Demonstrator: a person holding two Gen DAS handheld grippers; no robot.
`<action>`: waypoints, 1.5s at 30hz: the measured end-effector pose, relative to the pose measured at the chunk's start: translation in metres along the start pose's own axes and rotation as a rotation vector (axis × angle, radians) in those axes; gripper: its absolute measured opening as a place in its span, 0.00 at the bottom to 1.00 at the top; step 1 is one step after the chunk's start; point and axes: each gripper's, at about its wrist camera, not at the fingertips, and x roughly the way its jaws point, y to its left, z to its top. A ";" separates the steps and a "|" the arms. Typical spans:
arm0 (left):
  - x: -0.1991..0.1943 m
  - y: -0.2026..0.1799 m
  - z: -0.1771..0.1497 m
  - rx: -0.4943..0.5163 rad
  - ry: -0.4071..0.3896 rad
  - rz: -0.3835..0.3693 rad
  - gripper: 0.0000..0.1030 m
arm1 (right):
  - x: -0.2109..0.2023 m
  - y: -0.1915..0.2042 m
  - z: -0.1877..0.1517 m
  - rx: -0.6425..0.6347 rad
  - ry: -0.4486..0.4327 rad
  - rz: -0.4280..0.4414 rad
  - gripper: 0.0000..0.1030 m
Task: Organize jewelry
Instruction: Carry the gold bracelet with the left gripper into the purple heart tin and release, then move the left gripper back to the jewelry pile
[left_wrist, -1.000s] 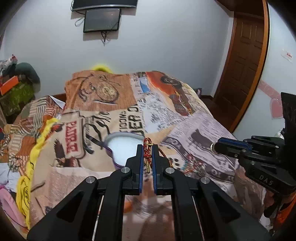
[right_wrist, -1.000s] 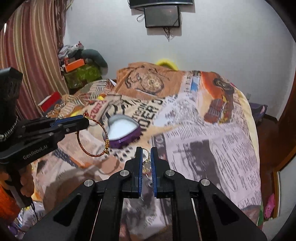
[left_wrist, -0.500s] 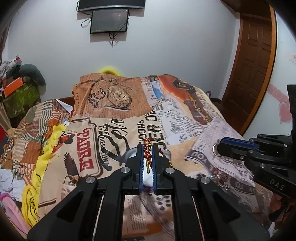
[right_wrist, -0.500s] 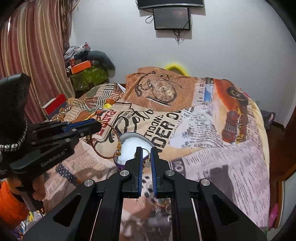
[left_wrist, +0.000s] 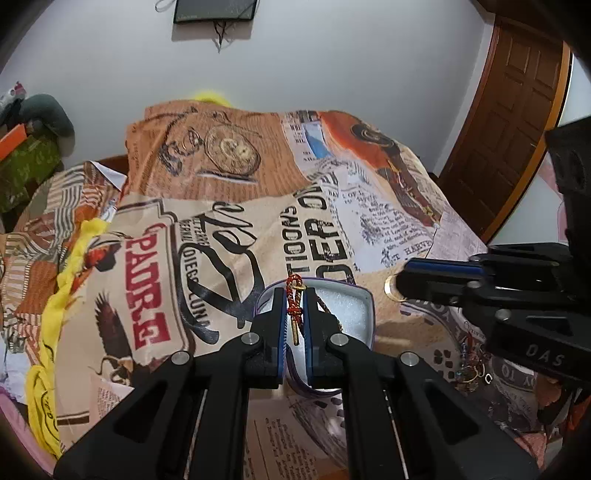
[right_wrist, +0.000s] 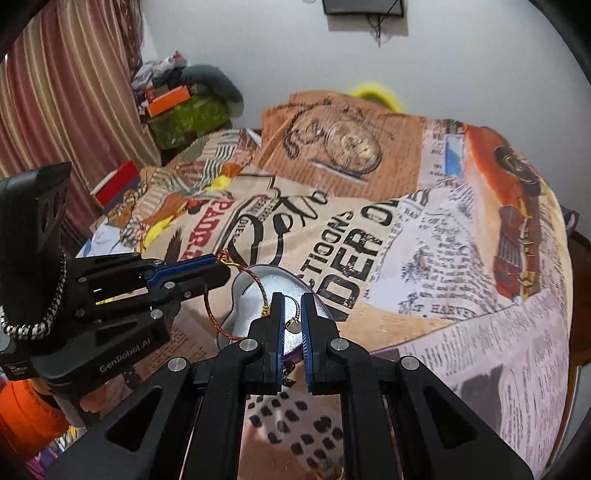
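Note:
A purple heart-shaped jewelry box (left_wrist: 351, 306) with white foam lining lies open on the bed; it also shows in the right wrist view (right_wrist: 255, 291). My left gripper (left_wrist: 295, 310) is shut on a red and gold cord bracelet (left_wrist: 294, 310), held just above the box; the bracelet's loop hangs over the box in the right wrist view (right_wrist: 236, 295). My right gripper (right_wrist: 291, 317) is shut on a thin gold hoop earring (right_wrist: 293, 321) over the box's near edge. The earring's ring shows at the right gripper's tip in the left wrist view (left_wrist: 390, 286).
A printed newspaper-pattern bedspread (left_wrist: 221, 229) covers the bed. More loose jewelry (left_wrist: 471, 365) lies on it at the right, under the right gripper. A yellow cloth (left_wrist: 55, 314) runs along the left edge. A wooden door (left_wrist: 509, 122) stands at the right, clutter (right_wrist: 177, 107) at the back left.
Both grippers have moved forward and down over the heart box, each keeping its piece of jewelry. The box now lies directly beneath both sets of fingertips.

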 end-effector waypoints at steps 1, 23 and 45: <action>0.002 0.000 0.000 0.003 0.008 -0.002 0.06 | 0.006 0.000 0.001 -0.005 0.019 0.007 0.07; 0.024 0.002 0.000 0.064 0.082 0.030 0.09 | 0.054 -0.009 -0.002 0.000 0.195 0.025 0.08; -0.069 -0.026 0.008 0.088 -0.060 0.065 0.48 | -0.040 0.010 -0.005 -0.066 -0.019 -0.134 0.40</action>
